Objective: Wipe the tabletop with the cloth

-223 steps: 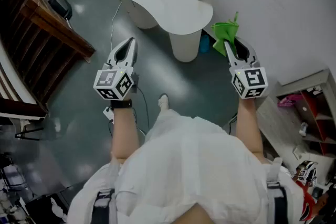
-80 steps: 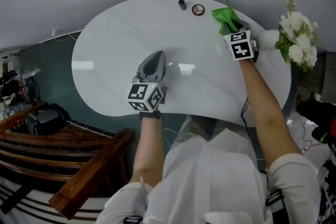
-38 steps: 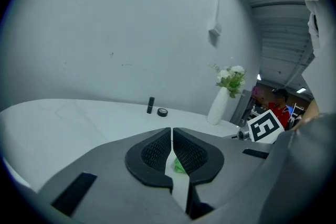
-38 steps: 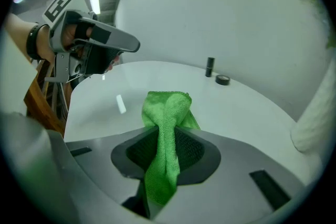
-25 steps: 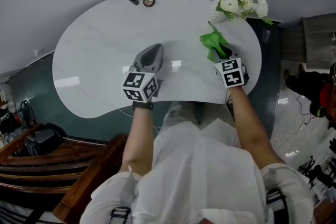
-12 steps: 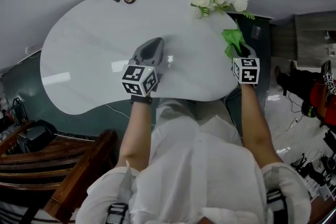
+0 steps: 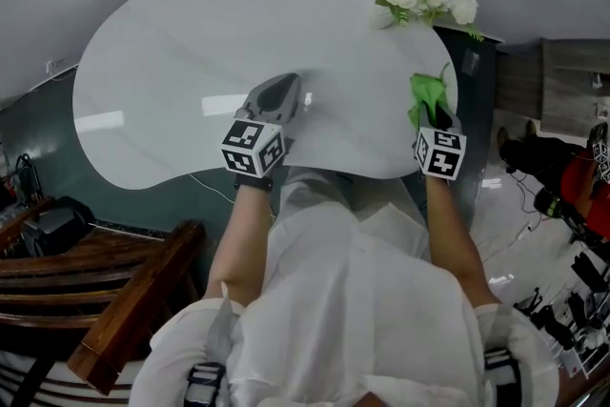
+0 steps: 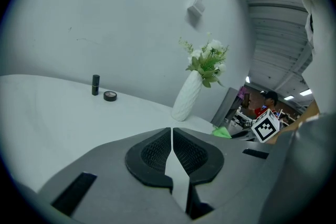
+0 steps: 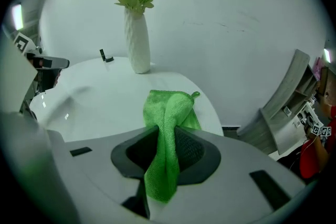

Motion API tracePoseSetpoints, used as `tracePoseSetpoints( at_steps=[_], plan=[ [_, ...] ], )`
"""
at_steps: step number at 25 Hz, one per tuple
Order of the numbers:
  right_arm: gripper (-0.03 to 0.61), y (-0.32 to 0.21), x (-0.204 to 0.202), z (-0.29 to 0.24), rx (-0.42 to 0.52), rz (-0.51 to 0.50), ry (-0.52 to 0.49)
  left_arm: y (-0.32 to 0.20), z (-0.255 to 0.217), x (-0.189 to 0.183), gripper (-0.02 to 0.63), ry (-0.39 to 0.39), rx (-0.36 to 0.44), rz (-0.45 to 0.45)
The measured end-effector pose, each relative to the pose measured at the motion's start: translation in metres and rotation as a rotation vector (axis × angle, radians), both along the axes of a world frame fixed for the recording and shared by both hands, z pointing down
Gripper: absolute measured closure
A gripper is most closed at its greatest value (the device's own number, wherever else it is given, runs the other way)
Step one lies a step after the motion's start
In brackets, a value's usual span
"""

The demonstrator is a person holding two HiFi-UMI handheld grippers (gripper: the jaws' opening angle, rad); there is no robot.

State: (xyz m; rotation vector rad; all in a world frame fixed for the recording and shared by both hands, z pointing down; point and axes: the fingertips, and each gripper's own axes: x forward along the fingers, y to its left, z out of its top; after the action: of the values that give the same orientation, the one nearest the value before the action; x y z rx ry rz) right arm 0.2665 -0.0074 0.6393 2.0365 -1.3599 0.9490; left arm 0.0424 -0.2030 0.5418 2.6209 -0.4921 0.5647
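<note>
the right tool point(image 7: 431, 111) is clamped on the green cloth point(image 7: 425, 91), which trails forward along its jaws at the tabletop point(image 7: 191, 43) right end — bare surface lies leftward. the left tool point(image 7: 283, 87) rests mid-tabletop, jaws together, empty.

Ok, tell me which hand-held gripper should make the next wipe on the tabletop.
Right. The right hand-held gripper is shut on the green cloth near the tabletop's right edge. The left hand-held gripper is shut on nothing, so it likely has nothing to wipe with.
</note>
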Motion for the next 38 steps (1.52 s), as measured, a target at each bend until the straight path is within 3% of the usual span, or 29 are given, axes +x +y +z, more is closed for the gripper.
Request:
tracePoseSetpoints(
  at_steps=[6,25,32,38],
  plan=[
    [0.499,-0.061,-0.077,-0.002,0.033,-0.111,-0.035,-0.018,0.005,-0.054,0.588,-0.04,0.0,-0.051],
    [0.499,-0.228,-0.346,-0.018,0.111,-0.49,-0.077,-0.084,-0.002,-0.275,0.588,-0.127,0.019,-0.259],
    [0.499,-0.267,-0.435,-0.024,0.115,-0.685,-0.057,-0.093,-0.001,-0.322,0.589,-0.143,0.015,-0.292],
    [0.499,-0.268,-0.488,-0.024,0.117,-0.822,-0.061,-0.098,0.002,-0.325,0.589,-0.151,0.014,-0.277]
  ],
)
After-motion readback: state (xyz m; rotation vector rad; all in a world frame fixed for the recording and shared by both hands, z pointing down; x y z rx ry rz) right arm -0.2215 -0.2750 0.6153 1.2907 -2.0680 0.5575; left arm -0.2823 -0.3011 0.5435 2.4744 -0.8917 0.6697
